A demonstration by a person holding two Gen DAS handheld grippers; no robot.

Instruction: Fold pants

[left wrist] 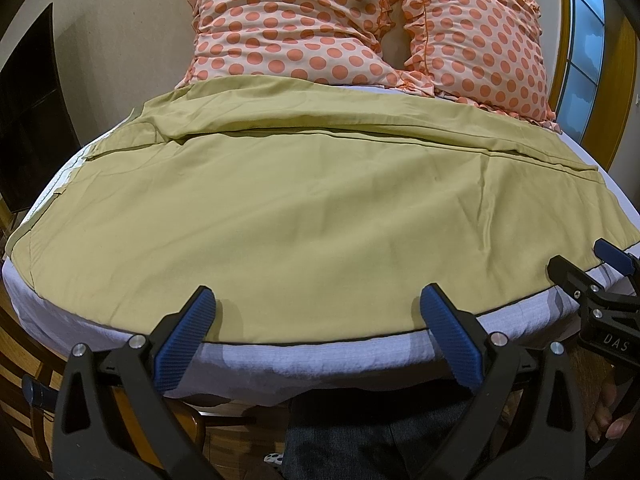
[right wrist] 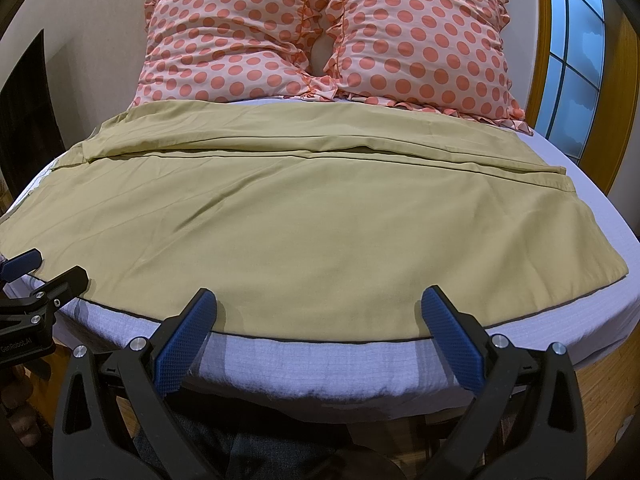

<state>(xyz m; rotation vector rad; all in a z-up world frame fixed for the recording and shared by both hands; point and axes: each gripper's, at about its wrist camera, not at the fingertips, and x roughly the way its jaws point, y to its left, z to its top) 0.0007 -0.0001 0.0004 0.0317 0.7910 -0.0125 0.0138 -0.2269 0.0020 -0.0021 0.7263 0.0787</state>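
Olive pants (left wrist: 304, 208) flat, both tools (left wrist: 318, 308) (right wrist: 320, 310) hovering (jaws wide)

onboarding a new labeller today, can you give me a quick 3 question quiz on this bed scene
1. True or false: the left hand-held gripper is clamped on the olive pants.
2. Multiple choice: what lies beyond the pants at the far end of the bed?
A. a folded towel
B. two pillows with orange dots
C. a laundry basket
3. Fill in: the right hand-held gripper has its jaws ____.

Key
1. False. Its jaws are spread wide at the near hem of the pants and hold nothing.
2. B.
3. Open, at the near edge of the pants.
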